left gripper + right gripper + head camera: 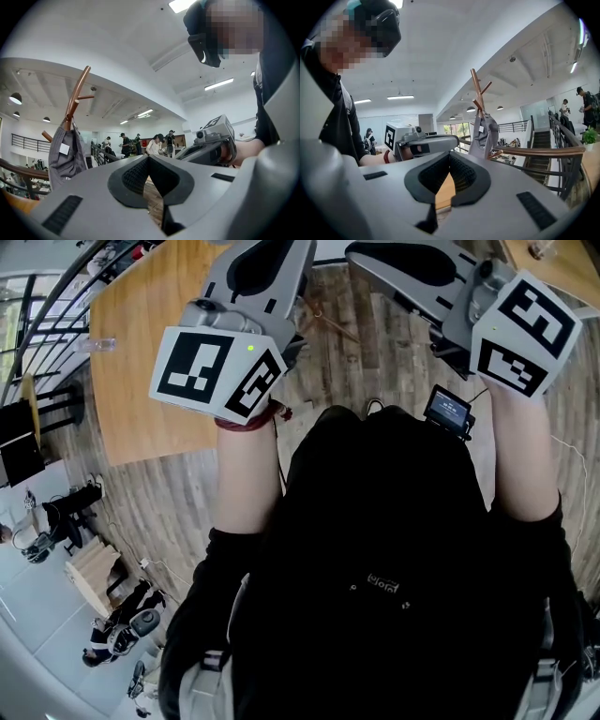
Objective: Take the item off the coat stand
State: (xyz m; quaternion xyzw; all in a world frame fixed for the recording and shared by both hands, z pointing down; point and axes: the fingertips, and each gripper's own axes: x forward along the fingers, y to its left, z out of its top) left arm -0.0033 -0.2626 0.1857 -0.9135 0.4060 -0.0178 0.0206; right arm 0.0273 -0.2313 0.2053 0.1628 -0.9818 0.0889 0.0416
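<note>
Grey cloth, a garment [65, 154] with a small white tag, hangs limp from a peg high on the brown wooden coat stand [77, 93], beside a railing and well apart from both tools. It looks soft, light and floppy, so it will likely sag and swing once it is lifted, with nothing fragile about it. The best hold is probably a bunched fold near the top, just under the peg, so that it can be raised up and over the upturned peg tip rather than dragged downward. The left gripper [149, 157] has its jaws pressed together with nothing between them, and the right gripper [450, 154] is the same, closed and empty; both would have to spread before taking the cloth. As for containers, only a small clear object [94, 345] lies on the wooden table [141, 381], too small to tell whether it holds anything.
</note>
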